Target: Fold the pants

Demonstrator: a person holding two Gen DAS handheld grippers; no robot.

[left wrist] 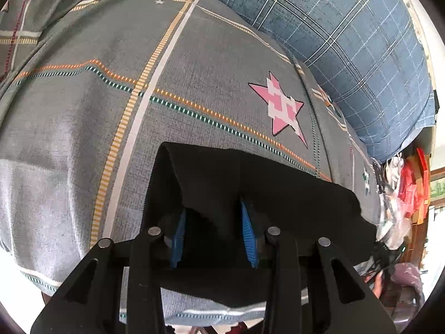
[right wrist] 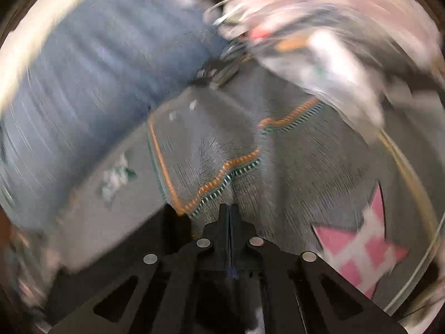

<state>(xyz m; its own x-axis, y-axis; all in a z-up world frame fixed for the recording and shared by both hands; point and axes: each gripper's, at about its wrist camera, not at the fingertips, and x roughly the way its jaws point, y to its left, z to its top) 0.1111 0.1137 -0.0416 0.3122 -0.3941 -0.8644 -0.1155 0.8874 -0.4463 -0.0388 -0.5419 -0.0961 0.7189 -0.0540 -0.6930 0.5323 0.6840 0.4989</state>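
The left gripper (left wrist: 214, 233), jaws apart, sits over the black pants (left wrist: 250, 183) below the pink star (left wrist: 281, 108); right gripper (right wrist: 228, 220) jaws pressed together (blurry view), maybe ready to fold.

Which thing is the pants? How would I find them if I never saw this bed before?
Look at the big gray bedsheet with striped lines and a pink star. Just below that star lies a flat black cloth: the pants, between the left gripper fingers. They are the only plain black fabric there.
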